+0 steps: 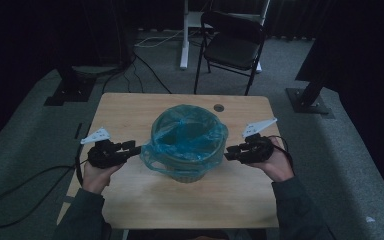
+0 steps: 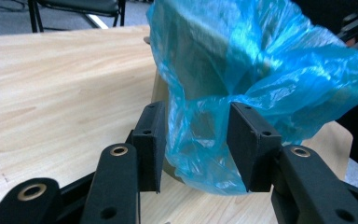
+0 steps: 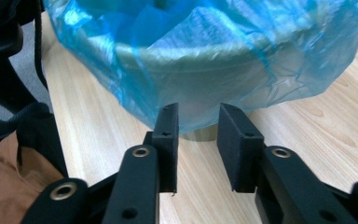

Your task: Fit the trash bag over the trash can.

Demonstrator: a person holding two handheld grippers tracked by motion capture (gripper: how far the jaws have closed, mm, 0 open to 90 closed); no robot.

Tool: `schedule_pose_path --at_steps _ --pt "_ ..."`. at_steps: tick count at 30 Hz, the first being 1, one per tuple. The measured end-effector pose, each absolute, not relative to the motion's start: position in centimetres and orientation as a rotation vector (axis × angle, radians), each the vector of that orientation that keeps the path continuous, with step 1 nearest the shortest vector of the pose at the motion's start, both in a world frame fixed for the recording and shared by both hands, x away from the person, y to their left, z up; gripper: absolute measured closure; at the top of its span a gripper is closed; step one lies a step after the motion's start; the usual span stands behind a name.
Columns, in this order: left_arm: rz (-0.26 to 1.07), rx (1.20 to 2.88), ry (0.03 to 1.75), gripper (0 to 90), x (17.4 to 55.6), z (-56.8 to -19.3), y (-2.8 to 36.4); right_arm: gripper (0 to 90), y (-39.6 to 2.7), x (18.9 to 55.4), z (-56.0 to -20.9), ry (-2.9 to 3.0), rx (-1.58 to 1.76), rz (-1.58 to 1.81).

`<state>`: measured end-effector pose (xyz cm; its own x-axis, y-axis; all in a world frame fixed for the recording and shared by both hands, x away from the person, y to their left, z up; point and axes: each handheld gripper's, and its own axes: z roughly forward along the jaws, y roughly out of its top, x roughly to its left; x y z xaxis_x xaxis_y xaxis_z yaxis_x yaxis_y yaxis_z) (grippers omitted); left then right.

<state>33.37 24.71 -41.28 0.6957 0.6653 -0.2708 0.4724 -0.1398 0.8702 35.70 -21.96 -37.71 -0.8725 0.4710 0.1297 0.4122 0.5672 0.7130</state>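
Blue plastic film, a thin bin liner (image 1: pixel 187 137), already sits inside the small round bin (image 1: pixel 187 172) at the middle of the wooden counter (image 1: pixel 130 200), its mouth turned out over the rim and hanging down the outside as a loose skirt. That part of the job looks done: the liner is in, and the rim is covered all the way round as far as the high view shows.

Left claw (image 1: pixel 136 148) is at the bin's left side with its jaws spread. In the left gripper view a bunched fold of the liner (image 2: pixel 205 144) hangs between the two pads, but they do not squeeze it; it rests loosely against them, so the film looks free there. Right claw (image 1: pixel 228 155) is at the bin's right side, also spread. In the right gripper view its pads stand just short of the liner's lower edge (image 3: pixel 242 88), with nothing between them and the bin's base showing in the gap.

What seems left is tidying: the skirt hangs lower and more bunched on the left than on the right, so it may want evening out. Otherwise both claws could simply draw back from the bin.
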Motion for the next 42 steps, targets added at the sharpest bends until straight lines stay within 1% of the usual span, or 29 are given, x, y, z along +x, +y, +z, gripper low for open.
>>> schedule_pose_path --at_steps 6,10,25,42 --pt "0.239 1.778 0.87 57.2 33.7 -39.8 24.4 61.6 -21.9 36.3 -37.7 2.683 0.805 1.205" --pt "0.247 1.789 0.826 57.2 34.1 -38.6 23.5 59.3 -21.7 36.5 -38.0 2.679 0.812 1.205" --pt "0.249 1.842 0.7 57.2 36.3 -35.2 19.3 58.9 -21.7 36.7 -38.5 2.682 0.826 1.22" --pt "0.258 1.906 0.64 57.1 38.7 -33.6 15.8 57.3 -21.5 36.8 -38.6 2.684 0.82 1.242"
